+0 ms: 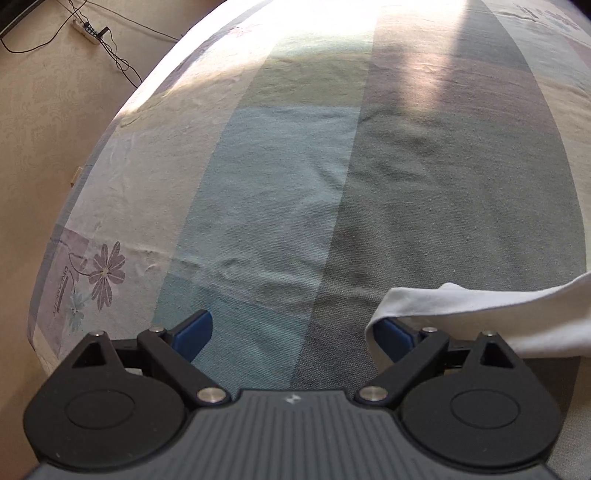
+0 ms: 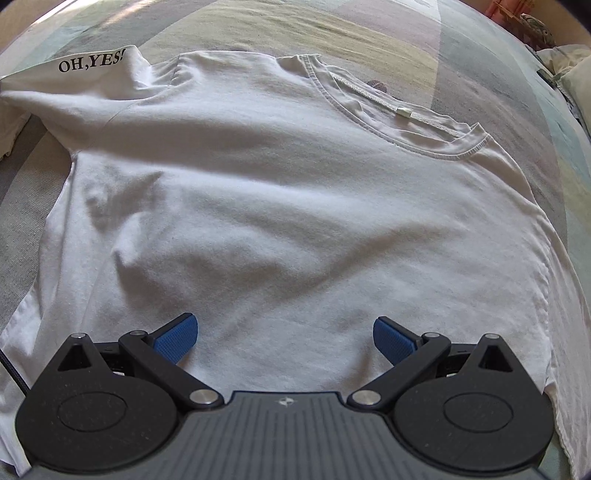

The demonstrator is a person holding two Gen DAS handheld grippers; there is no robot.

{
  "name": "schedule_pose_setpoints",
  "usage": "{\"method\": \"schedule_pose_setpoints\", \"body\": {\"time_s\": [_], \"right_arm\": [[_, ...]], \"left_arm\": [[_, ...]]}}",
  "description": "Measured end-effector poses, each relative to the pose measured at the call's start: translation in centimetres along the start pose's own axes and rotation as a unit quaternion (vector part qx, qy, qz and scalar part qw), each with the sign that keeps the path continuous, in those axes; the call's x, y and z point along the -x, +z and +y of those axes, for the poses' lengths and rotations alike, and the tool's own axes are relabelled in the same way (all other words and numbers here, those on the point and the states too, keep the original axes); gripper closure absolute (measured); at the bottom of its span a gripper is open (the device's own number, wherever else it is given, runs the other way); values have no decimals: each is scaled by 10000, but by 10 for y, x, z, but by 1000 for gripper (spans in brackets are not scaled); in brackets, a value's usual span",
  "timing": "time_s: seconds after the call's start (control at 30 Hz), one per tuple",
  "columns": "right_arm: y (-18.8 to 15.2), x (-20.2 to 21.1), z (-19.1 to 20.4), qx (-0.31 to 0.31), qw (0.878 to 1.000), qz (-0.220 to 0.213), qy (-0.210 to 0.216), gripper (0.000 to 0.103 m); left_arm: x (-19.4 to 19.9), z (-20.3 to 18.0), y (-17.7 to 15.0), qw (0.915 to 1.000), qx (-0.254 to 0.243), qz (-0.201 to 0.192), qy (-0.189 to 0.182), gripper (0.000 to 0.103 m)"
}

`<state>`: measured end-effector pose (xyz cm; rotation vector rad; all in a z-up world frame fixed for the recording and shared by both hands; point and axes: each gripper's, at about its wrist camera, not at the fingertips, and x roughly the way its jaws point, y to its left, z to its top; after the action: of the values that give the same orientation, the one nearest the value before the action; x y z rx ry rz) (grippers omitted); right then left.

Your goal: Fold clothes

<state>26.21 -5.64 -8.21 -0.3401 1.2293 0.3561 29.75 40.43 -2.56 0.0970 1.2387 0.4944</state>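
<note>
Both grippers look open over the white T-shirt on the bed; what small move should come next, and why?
Probably close the left gripper on the sleeve draped across its right finger: both grippers are open, and the T-shirt lies spread flat, unfolded.

T-shirt (image 2: 295,206): flat on bed sheet (image 1: 295,177), collar (image 2: 399,110) at far right, body wrinkled.
Printed sleeve (image 2: 92,74): far left of shirt, extends left.
Right gripper (image 2: 285,338): over near part of shirt body, jaws wide apart.
Left gripper (image 1: 295,338): over bare sheet, jaws wide apart; shirt edge (image 1: 480,317) draped on its right finger.
Power strip (image 1: 86,31): on floor (image 1: 48,129), far left of bed.
</note>
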Motion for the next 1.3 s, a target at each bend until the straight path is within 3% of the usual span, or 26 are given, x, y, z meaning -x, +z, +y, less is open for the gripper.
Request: {"method": "schedule_pose_setpoints", "body": {"time_s": [0.23,0.43,0.57,0.63,0.7,0.87,1.07,1.2,1.3], "right_arm": [[0,-2,1,-17,10000,62,31,0],[0,-4,2,-33,9999,112,57,0],[1,-5,3,-60,9999,98,57,0],[1,-6,3,-77,9999,88,56,0],[2,-7,4,-87,9999,96,55,0],[2,-8,3,-95,9999,107,85,0],[0,-7,3,-138,9998,79,72,0],[-1,-7,2,-156,9998,57,82,0],[-1,-7,2,-150,9998,54,83,0]], "left_arm": [[5,5,20,9987,146,-144,-471,9],[21,-25,-17,9977,-163,-78,-647,9],[42,-55,-42,9939,-103,-523,-968,9],[39,-77,-48,9927,-425,-595,-962,9],[33,-98,-51,9926,-764,-668,-660,12],[16,-115,-57,9899,-1066,-768,-538,10],[1,-45,-76,9998,93,-177,6,10],[-8,-2,-91,9969,204,145,748,13],[5,5,-94,9978,190,-39,631,14]]}}
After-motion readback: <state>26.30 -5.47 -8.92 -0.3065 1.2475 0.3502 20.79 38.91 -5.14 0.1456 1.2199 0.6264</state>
